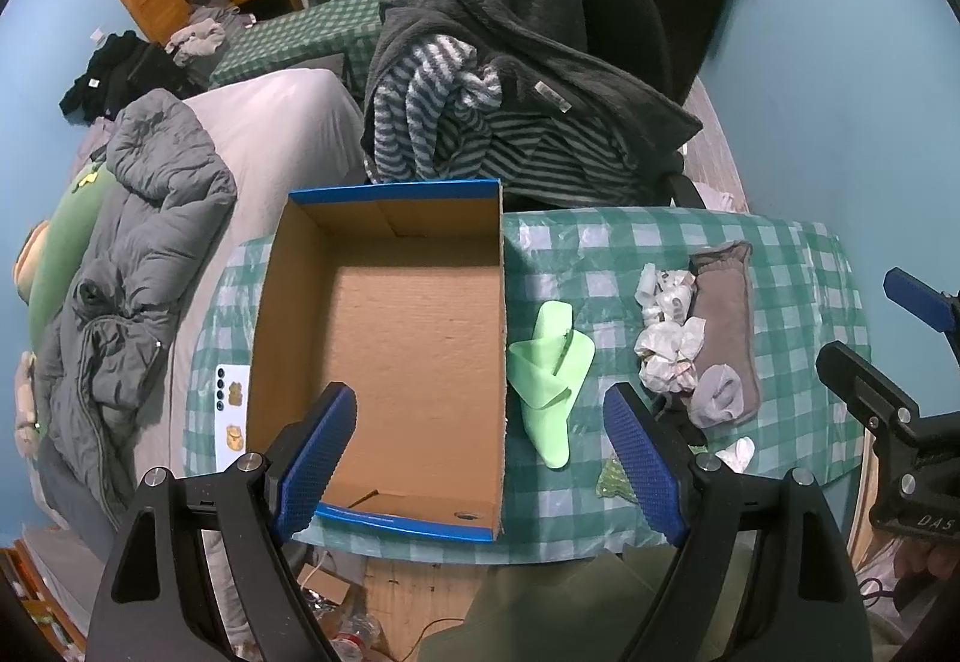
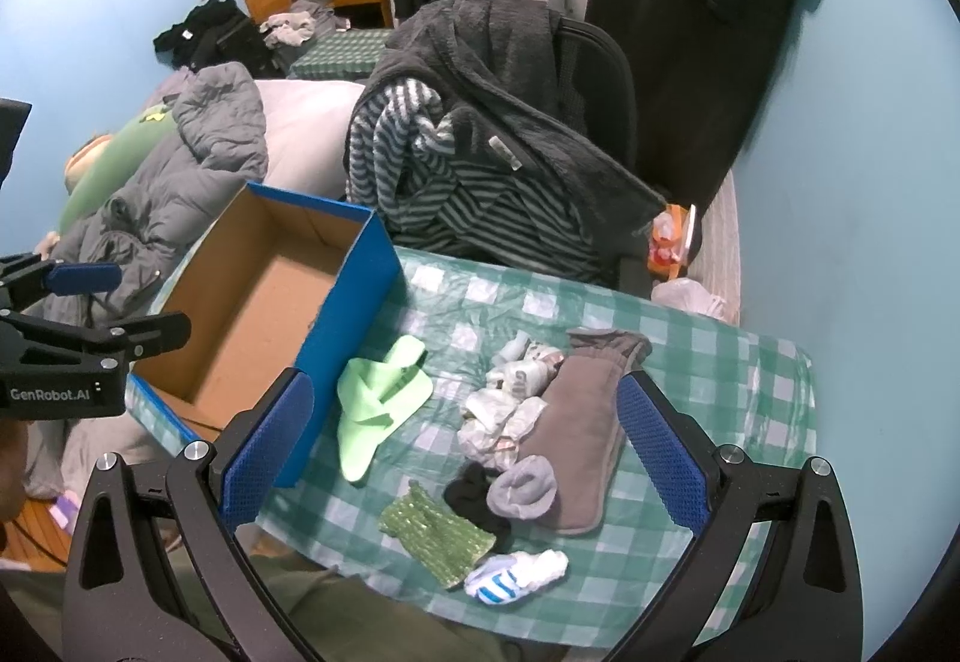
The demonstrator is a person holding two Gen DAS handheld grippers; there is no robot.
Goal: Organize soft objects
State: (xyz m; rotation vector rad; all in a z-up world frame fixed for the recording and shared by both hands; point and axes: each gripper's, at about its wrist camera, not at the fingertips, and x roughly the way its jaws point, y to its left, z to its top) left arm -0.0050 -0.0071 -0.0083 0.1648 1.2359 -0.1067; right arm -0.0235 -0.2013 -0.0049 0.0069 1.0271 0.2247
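An empty cardboard box with blue sides point(image 1: 384, 326) point(image 2: 258, 302) stands on the left of the green checked table point(image 1: 780, 254) point(image 2: 720, 362). Beside it lies a light green cloth point(image 1: 549, 371) point(image 2: 375, 410). Further right are crumpled white socks point(image 1: 666, 332) point(image 2: 510, 404), a long brown cloth point(image 1: 723, 320) point(image 2: 582, 416), a grey sock point(image 1: 717, 395) point(image 2: 522, 488), a black sock point(image 2: 474, 500), a green sparkly cloth point(image 2: 435, 533) and a blue-striped white sock point(image 2: 516, 575). My left gripper point(image 1: 486, 458) is open above the box's near edge. My right gripper point(image 2: 462, 458) is open above the pile.
A chair draped with a dark fleece and a striped garment point(image 1: 498, 122) point(image 2: 480, 158) stands behind the table. A bed with a grey puffer jacket point(image 1: 138, 254) point(image 2: 180, 170) lies to the left. A phone point(image 1: 231, 410) rests left of the box.
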